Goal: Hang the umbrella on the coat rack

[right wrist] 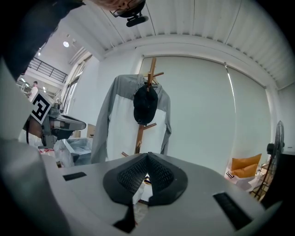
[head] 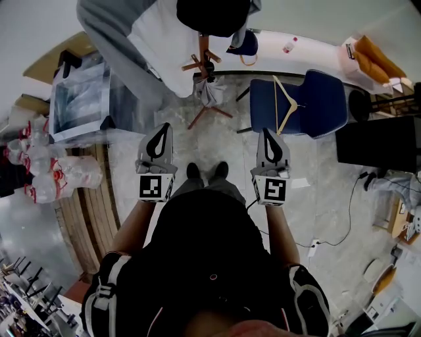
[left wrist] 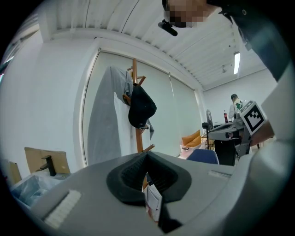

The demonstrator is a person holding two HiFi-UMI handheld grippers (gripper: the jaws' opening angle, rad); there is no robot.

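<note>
The wooden coat rack (head: 204, 60) stands ahead of me on the floor, bearing a grey and white jacket (head: 131, 39) and a black cap (head: 214, 13). A grey folded umbrella (head: 209, 92) hangs low on the rack from its dark handle. My left gripper (head: 160, 129) and right gripper (head: 268, 134) are held side by side at waist height, well short of the rack, both shut and empty. In the left gripper view the rack (left wrist: 135, 83) and cap (left wrist: 140, 108) rise above the closed left gripper (left wrist: 146, 155). The right gripper view shows the rack (right wrist: 150, 78) beyond the shut right gripper (right wrist: 147, 155).
A blue chair (head: 322, 105) with a wooden hanger (head: 284, 105) on it stands right of the rack. Left of me are a clear plastic bag (head: 79, 99) and several water bottles (head: 46, 171). A black cabinet (head: 378, 141) and floor cables (head: 342, 224) lie to the right.
</note>
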